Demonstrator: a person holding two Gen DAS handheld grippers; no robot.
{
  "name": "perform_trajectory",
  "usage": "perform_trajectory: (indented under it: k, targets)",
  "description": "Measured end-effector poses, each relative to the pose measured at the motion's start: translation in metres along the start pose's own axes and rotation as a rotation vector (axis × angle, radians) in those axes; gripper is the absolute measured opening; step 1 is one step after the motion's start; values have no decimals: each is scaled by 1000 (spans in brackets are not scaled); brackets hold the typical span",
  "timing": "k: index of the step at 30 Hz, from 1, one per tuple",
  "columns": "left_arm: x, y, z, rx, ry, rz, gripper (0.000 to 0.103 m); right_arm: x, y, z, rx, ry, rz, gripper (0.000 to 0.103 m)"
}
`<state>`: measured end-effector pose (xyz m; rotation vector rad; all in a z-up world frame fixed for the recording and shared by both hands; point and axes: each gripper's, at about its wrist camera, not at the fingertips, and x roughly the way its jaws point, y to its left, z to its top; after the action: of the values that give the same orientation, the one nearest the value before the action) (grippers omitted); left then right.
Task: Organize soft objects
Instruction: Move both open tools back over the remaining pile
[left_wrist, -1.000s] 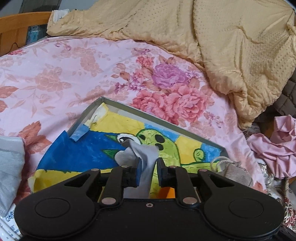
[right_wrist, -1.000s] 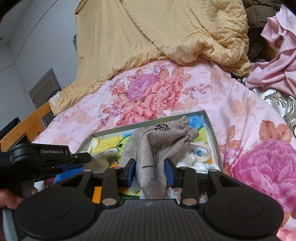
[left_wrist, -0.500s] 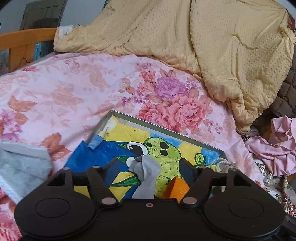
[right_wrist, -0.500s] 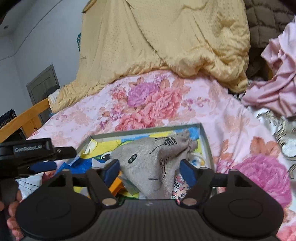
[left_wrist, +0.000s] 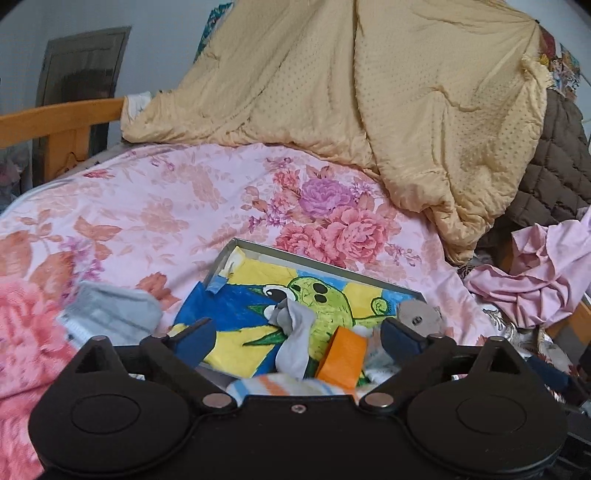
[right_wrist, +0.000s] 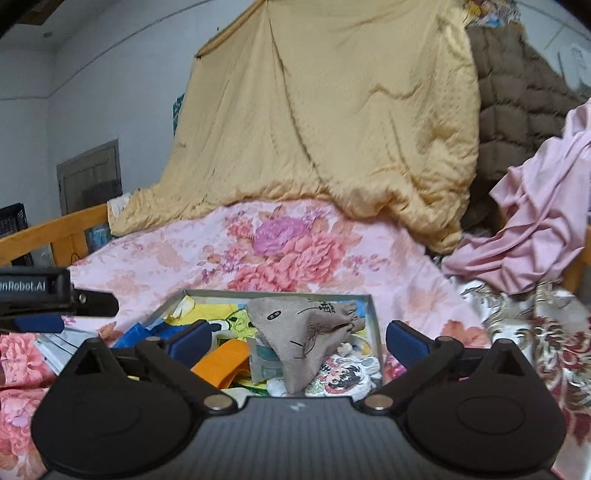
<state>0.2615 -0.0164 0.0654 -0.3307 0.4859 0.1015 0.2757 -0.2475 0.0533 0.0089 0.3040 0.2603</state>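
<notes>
Both claws, left (left_wrist: 297, 338) and right (right_wrist: 299, 341), stood released, grasping nothing. Ahead of each, the tray (right_wrist: 375, 325) held a beige sock (right_wrist: 306, 339), toe pointing away, a crumpled grey sock (left_wrist: 295, 332) and an orange piece (left_wrist: 343, 356).

Each wrist camera sits behind its own fingers, low and close over the bed, facing the piled yellow quilt (left_wrist: 369, 110). Both views share the box (left_wrist: 317, 256) (right_wrist: 373, 310) and quilt (right_wrist: 332, 129); the right view also catches the left gripper (right_wrist: 55, 291) at its left edge.
</notes>
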Motion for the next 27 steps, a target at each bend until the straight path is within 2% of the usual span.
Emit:
perform_trajectory:
  k: [5,10,16,19,22,27]
  targets:
    - [-35,-2,-12,59,-18,-7,100,-33,7,-5,7,-35,-34,102]
    - [-74,5,-34,124,-21,-16,100,-65,17,-16,-13,-26,-35,102]
    - [-109,18,-60,133,3,-42,102,-106,29,-34,28,-21,-41,102]
    - [-118,26,-72,111,45,-79,102,-123,36,-48,48,1,-29,102]
    - [-128,36,-83,93,74,-75,102,-136,46,-59,41,7,-34,103]
    - [-144,50,-99,102,69,-48,102,-149,53,-71,80,36,-25,103]
